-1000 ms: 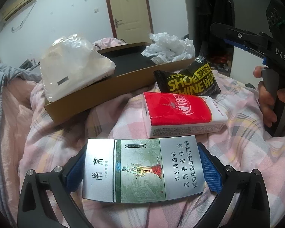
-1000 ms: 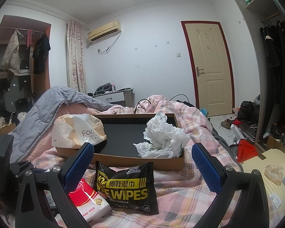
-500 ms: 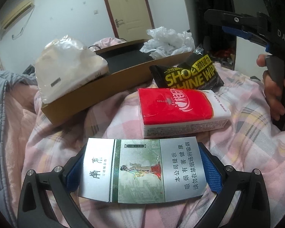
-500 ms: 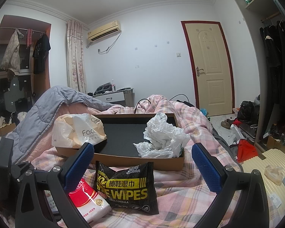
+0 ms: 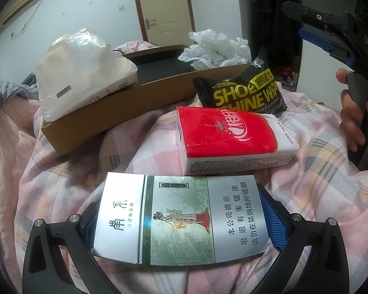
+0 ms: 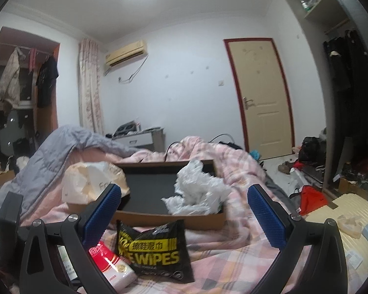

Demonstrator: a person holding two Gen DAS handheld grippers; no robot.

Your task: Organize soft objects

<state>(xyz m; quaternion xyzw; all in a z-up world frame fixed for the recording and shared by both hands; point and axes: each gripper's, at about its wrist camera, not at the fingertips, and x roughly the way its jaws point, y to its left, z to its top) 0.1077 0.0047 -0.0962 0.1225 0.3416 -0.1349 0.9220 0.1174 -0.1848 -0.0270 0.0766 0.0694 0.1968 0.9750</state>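
Since a second ago the right tongs (image 6: 184,216) have risen and tipped upward — the ceiling light now shows in their view and the shoe-wipes pack (image 6: 154,248) has slid lower between the spread fingers — while the left tongs (image 5: 181,220) have barely shifted, with the box tray (image 5: 144,103) a little farther up their view.

The left tongs are clenched on the cigarette pack (image 5: 180,218), a blue pad pressed to each short end, so the pack's long axis runs straight across from finger to finger. The right tongs are released and hold nothing.

The cigarette pack sits at the near edge of the bed (image 5: 319,196), just above the pink plaid quilt. The tray lies ahead of it and to the left, toward the far side of the bed, its long brown wall running diagonally up to the right. Between pack and tray lies the red tissue pack (image 5: 230,137), with the shoe-wipes pack behind it, leaning near the tray's wall.

Inside the tray, a bagged tissue pack (image 5: 83,68) fills the near-left corner and a crumpled white plastic bag (image 5: 216,49) the far right — the black floor between them is bare. My reading is that the left tongs, already loaded, must lift forward over the wall into that gap, whereas the right tongs are nearer the wipes.
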